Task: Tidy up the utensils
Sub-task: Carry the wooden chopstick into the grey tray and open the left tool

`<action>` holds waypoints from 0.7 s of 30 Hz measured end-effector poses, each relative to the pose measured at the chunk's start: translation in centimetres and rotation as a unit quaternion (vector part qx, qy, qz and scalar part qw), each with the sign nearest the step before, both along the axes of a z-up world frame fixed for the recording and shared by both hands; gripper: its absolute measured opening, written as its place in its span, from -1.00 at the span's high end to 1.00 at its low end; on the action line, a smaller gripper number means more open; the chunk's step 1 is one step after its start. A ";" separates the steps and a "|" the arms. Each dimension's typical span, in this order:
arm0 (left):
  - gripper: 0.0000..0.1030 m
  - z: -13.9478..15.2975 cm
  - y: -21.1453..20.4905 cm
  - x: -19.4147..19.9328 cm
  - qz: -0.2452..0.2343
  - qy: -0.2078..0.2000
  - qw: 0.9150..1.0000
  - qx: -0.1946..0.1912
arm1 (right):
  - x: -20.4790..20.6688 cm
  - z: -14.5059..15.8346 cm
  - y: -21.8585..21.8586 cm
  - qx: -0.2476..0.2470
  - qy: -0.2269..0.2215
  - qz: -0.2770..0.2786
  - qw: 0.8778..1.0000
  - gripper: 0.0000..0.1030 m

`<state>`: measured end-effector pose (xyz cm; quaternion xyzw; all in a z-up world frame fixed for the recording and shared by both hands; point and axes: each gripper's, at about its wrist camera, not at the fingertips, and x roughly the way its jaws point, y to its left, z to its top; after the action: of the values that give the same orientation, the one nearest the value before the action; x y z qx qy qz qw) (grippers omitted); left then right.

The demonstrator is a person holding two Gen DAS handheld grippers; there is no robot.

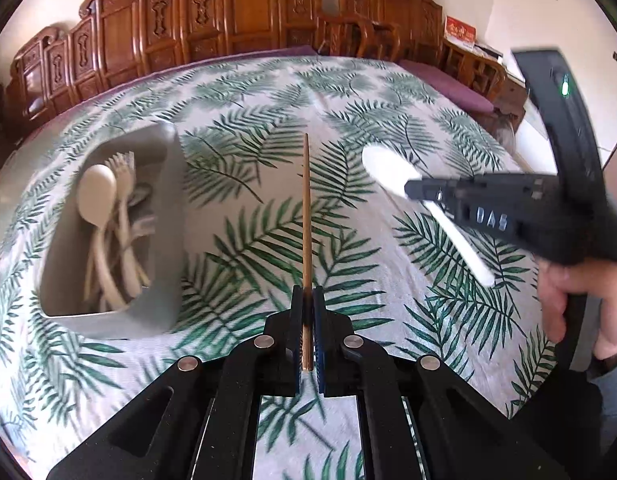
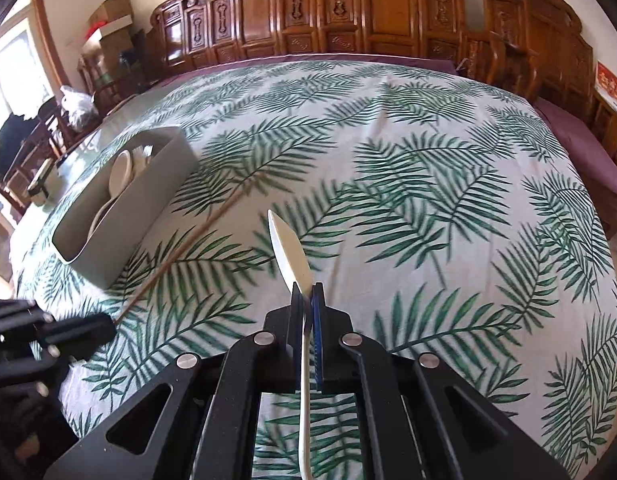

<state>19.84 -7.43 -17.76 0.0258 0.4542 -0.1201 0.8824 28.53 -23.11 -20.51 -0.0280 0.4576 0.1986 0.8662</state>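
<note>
My left gripper [image 1: 307, 294] is shut on a thin wooden chopstick [image 1: 306, 208] that points straight ahead above the leaf-print cloth. In the right wrist view the chopstick [image 2: 196, 244] slants from the left gripper [image 2: 108, 326] toward the grey utensil box [image 2: 140, 216]. My right gripper [image 2: 307, 290] is shut on a white spoon [image 2: 288, 248], bowl forward and handle running back under the camera. From the left wrist view the right gripper [image 1: 410, 191] holds the spoon [image 1: 388, 170] to the right. The grey box [image 1: 156, 240] at left holds several cream spoons and forks [image 1: 108, 220].
A leaf-print cloth [image 1: 268, 92] covers the table. Carved wooden chairs [image 2: 348, 12] line the far side. A hand [image 1: 572, 304] grips the right tool's handle. At far left stand cardboard boxes [image 2: 112, 20] and a white bag [image 2: 74, 102].
</note>
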 end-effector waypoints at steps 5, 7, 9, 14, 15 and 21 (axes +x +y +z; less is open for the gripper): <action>0.93 1.7 1.9 -0.5 0.012 -0.014 1.000 -0.005 | -0.6 0.1 1.3 -0.004 -0.002 0.017 1.000 0.90; 0.93 2.5 2.9 -0.6 0.018 -0.018 1.000 -0.007 | -0.7 0.2 1.7 -0.004 -0.005 0.021 1.000 0.90; 0.93 3.0 3.6 -0.6 0.023 -0.022 0.999 -0.010 | -1.0 0.5 2.0 -0.001 -0.008 0.026 1.000 0.90; 0.93 4.2 5.6 -0.4 0.035 -0.032 0.999 -0.011 | -1.3 1.2 2.5 0.004 -0.015 0.034 0.999 0.89; 0.93 4.4 6.2 -0.3 0.037 -0.035 0.999 -0.009 | -1.4 1.4 2.7 0.007 -0.017 0.035 0.999 0.89; 0.93 4.5 9.1 0.8 0.057 -0.038 0.998 -0.003 | -1.4 1.8 3.6 0.021 -0.016 0.038 0.999 0.89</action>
<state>20.69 1.71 -13.22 0.0017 0.4209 -0.0699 0.9044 27.13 -19.46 -18.72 -0.0308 0.4380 0.2405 0.8657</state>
